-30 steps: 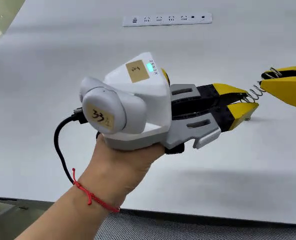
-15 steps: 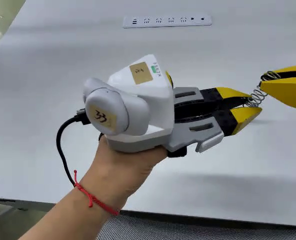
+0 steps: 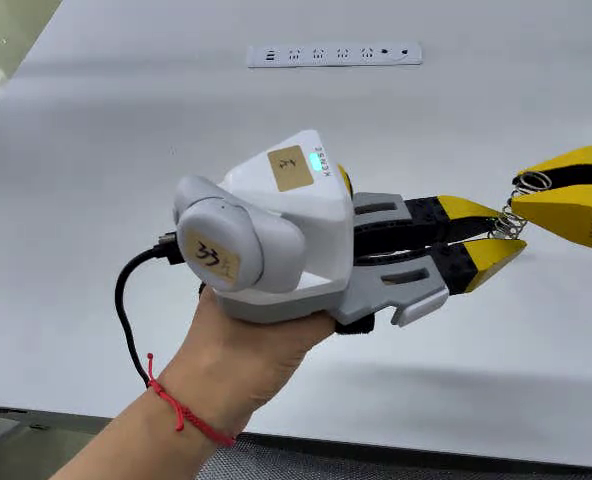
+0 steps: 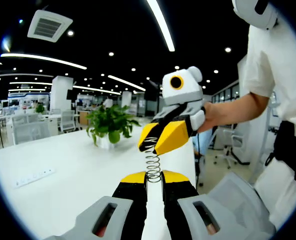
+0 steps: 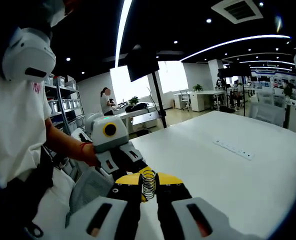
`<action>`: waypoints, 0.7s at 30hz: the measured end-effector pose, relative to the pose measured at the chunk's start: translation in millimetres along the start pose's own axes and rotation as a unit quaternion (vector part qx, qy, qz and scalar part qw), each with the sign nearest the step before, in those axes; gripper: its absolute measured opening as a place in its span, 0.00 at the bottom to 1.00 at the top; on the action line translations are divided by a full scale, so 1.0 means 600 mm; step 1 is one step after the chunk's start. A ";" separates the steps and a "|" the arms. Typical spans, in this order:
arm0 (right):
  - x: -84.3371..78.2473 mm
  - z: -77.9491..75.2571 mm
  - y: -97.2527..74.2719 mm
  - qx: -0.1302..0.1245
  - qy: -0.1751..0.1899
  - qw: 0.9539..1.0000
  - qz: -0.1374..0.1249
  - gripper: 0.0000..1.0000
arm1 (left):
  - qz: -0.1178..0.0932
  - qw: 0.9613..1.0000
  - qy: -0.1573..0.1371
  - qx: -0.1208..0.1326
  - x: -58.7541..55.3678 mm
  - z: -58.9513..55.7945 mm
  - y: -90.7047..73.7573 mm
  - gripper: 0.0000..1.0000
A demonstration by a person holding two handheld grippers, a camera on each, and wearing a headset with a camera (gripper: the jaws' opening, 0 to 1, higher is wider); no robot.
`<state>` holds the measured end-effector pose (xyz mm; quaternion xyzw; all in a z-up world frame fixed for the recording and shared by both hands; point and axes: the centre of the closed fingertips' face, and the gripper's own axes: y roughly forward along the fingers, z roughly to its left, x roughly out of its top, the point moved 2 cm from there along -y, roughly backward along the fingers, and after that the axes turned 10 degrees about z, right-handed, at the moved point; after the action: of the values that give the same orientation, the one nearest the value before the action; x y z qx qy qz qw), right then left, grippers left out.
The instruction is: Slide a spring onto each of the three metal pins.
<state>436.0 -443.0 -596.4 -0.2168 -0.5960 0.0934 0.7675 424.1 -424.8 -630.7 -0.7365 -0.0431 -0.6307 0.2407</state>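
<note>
Left gripper [image 3: 503,232], cradled level from beneath (palm up), and right gripper [image 3: 517,188] both pinch spring [image 4: 152,162]

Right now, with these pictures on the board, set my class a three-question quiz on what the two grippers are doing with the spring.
1. True or false: the spring lies loose on the table.
2. The left gripper meets one end of the spring. What pinches the other end? A) a bare hand B) the right gripper C) nothing
3. Fill in: the power strip lies on the table's ___ side (near or far).
Key: 1 false, it is held in the air between the grippers; 2 B; 3 far.
</note>
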 end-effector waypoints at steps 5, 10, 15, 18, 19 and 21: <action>-0.002 -0.001 -0.004 0.003 -0.010 1.000 0.013 0.20 | 0.005 1.000 0.005 -0.003 -0.004 -0.003 -0.001 0.10; -0.006 0.003 -0.019 0.013 -0.055 0.996 0.065 0.24 | 0.013 1.000 0.011 -0.004 -0.011 -0.005 -0.002 0.10; -0.001 0.006 -0.030 0.037 -0.119 0.981 0.146 0.28 | 0.026 0.999 0.024 -0.010 -0.020 -0.012 0.003 0.10; -0.001 0.014 -0.028 0.058 -0.165 0.965 0.193 0.28 | 0.031 0.999 0.029 -0.015 -0.024 -0.016 0.006 0.10; -0.002 0.018 -0.025 0.069 -0.179 0.958 0.211 0.28 | 0.035 0.999 0.032 -0.017 -0.027 -0.018 0.007 0.10; -0.005 0.021 -0.020 0.081 -0.200 0.947 0.238 0.28 | 0.038 0.998 0.035 -0.019 -0.029 -0.020 0.010 0.10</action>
<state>421.6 -451.7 -591.1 -0.2658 -0.6587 0.3626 0.6033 411.8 -430.7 -647.7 -0.7194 0.0054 -0.6474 0.2518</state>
